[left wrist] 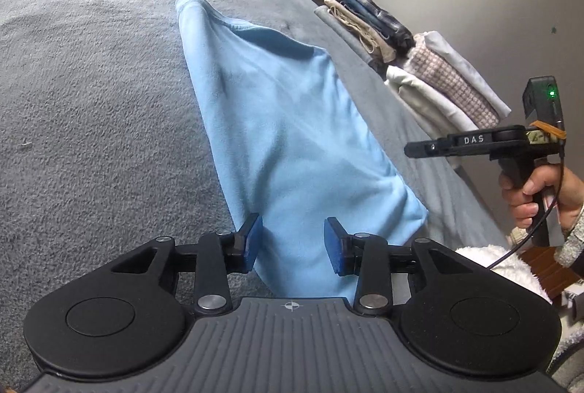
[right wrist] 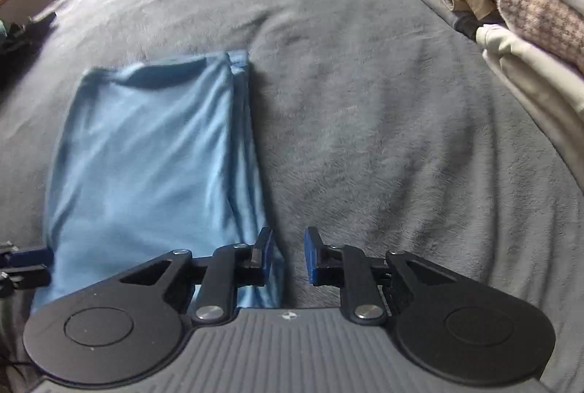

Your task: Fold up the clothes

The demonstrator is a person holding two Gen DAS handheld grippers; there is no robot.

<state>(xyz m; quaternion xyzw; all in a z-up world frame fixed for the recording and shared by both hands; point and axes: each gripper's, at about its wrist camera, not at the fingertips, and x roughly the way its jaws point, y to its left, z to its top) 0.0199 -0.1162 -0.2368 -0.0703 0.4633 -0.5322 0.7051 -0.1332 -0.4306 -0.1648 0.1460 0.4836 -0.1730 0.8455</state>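
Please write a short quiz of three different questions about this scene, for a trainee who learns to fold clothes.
1. True or false: the light blue garment lies folded into a long strip on the grey blanket.
2. The piles of folded clothes lie on which side of the right wrist view? A) left B) right C) centre
3. Fill in: neither the left gripper nor the right gripper is ____ the garment; both stand open.

Key: 1 true; 2 B; 3 gripping
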